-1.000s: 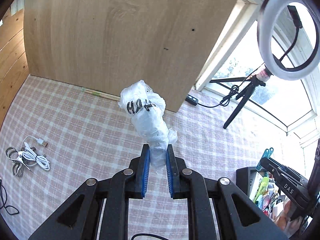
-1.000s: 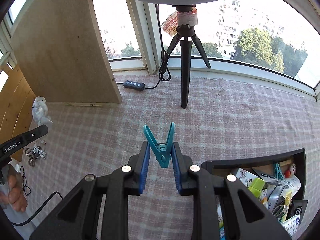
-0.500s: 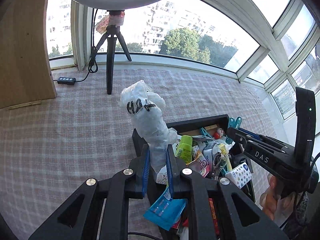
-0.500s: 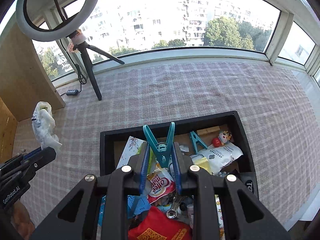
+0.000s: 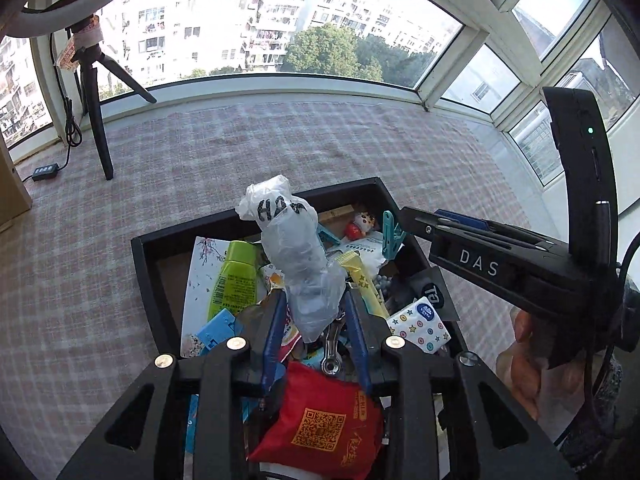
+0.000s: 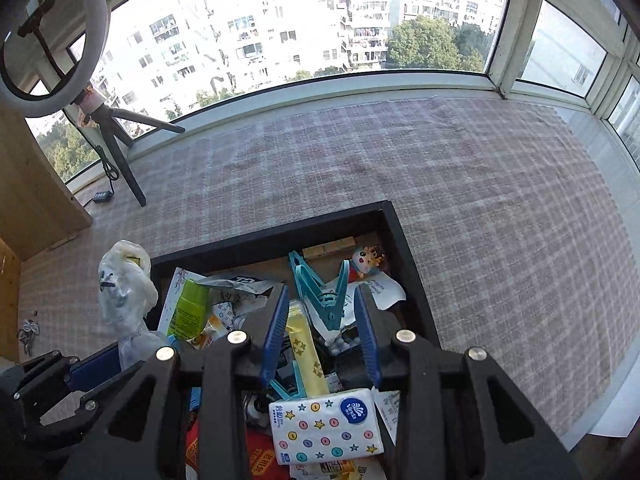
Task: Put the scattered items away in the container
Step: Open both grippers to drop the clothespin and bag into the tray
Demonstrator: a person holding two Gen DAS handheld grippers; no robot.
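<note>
Releasing, both hands: we hold the left gripper (image 5: 316, 316) and the right gripper (image 6: 320, 320) above the black container (image 5: 138, 252), which sits on the checked cloth (image 5: 100, 240); both sets of jaws are opening.
Left load: the crumpled plastic bag (image 5: 296, 256) stands between the blue pads (image 5: 274, 328), its lower end near the jaw roots and its upper part leaning over the container's interior; we see gaps on both sides, so we judge it let go but not yet dropped.
Right load: the teal clothespin (image 6: 326, 296) sits between the spread pads with clear space either side, above the container's far half.
Container state: already heaped with a green bottle (image 5: 236, 276), a red pouch (image 5: 320, 428), a tissue pack (image 6: 326, 430) and other small goods.
Risk 1: the light bag may cling to a pad, or unfold and slide over the near-left wall, since its top reaches close to the rim in the right wrist view.
Risk 2: the clothespin may bounce off the heap; we judge this less likely, as it hangs well inside the walls.
Risk 3: the two grippers sit near each other, so withdrawing them together could knock one against the other or drag the bag out.
Left outside: a small metal item (image 6: 28, 330) at the cloth's far left; we cannot tell what it is.
</note>
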